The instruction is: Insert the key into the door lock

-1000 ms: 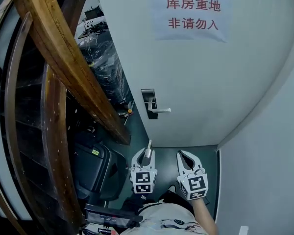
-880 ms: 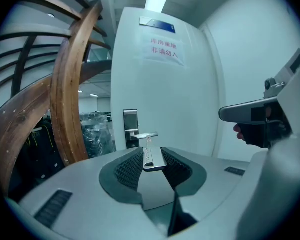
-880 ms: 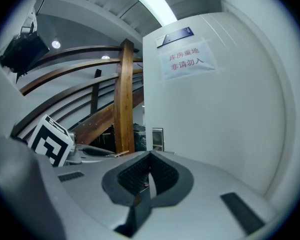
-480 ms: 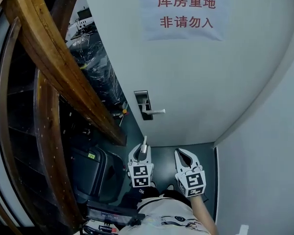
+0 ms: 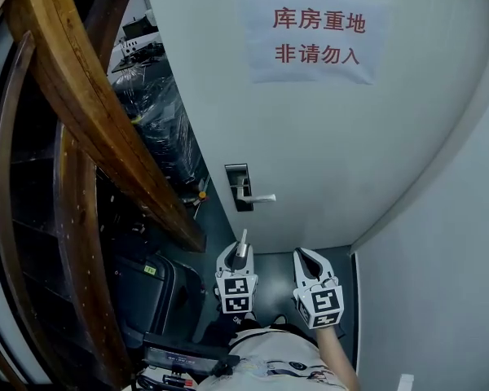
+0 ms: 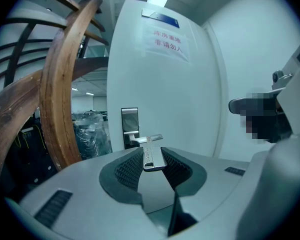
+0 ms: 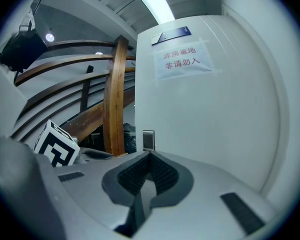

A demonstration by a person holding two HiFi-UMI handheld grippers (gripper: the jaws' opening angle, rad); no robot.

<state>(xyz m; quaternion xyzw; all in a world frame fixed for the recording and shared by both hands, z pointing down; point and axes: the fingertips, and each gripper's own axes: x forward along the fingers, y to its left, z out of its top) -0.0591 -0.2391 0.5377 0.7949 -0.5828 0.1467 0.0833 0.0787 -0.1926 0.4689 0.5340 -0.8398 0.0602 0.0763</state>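
A silver key (image 5: 243,243) stands up between the pads of my left gripper (image 5: 239,251), which is shut on it; in the left gripper view the key (image 6: 149,158) points at the door lock (image 6: 130,127) and its lever handle (image 6: 151,138). The lock plate (image 5: 240,187) sits at the left edge of the white door (image 5: 367,153), some way ahead of both grippers. My right gripper (image 5: 307,257) hangs beside the left one, shut and empty. In the right gripper view its jaws (image 7: 149,155) meet below the lock plate (image 7: 148,140).
Curved wooden stair rails (image 5: 90,104) rise on the left, close to the door's edge. Wrapped goods (image 5: 159,112) and a dark case (image 5: 147,287) lie behind them. A paper sign (image 5: 316,37) hangs on the door. A white wall (image 5: 440,259) closes the right side.
Both grippers have edged forward toward the door, the key still held in the left one. The jaws have not changed.
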